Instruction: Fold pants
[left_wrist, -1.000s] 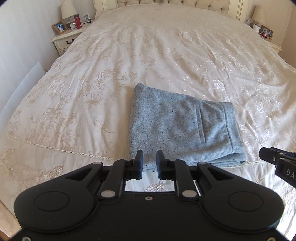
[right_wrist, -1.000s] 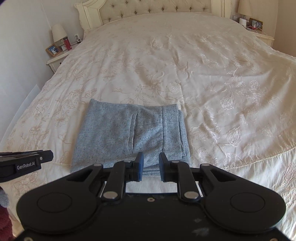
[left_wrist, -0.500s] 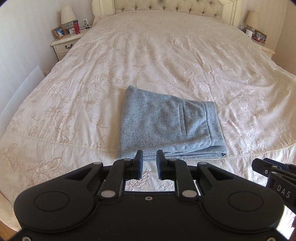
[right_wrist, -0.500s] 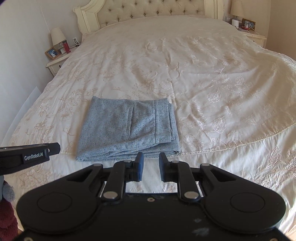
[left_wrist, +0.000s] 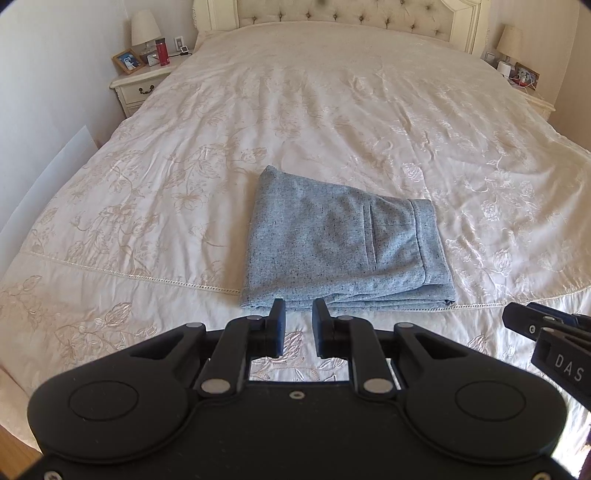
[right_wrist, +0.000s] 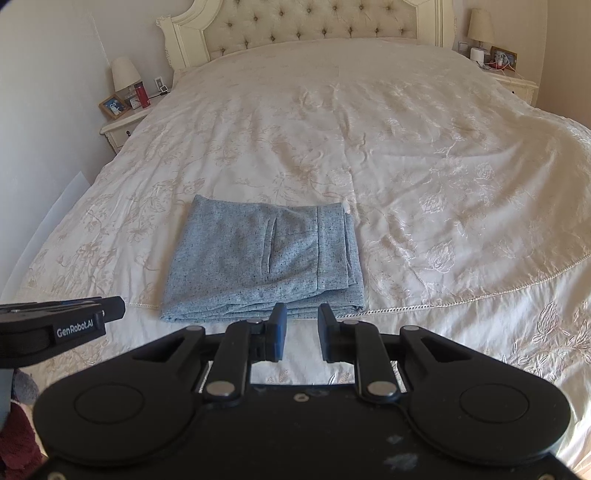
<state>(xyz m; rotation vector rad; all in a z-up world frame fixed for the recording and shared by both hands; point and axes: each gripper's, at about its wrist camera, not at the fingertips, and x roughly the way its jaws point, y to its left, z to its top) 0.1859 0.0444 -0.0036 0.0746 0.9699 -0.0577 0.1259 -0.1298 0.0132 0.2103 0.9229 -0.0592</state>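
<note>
And there they sit: the grey pants (left_wrist: 343, 251), folded into a neat flat stack, lie on the cream bedspread (left_wrist: 332, 122) near the foot of the bed. The left gripper (left_wrist: 298, 326) hangs just short of the stack's near edge, jaws a narrow gap apart, nothing between them, touching nothing. Same story on the right gripper (right_wrist: 302, 331): a slim opening, empty, clear of the cloth. Each tool peeks into the other's view at the side.

Home bedroom: bed (left_wrist: 332, 110), tufted headboard (right_wrist: 314, 26), nightstand lamp (left_wrist: 144, 27).
</note>
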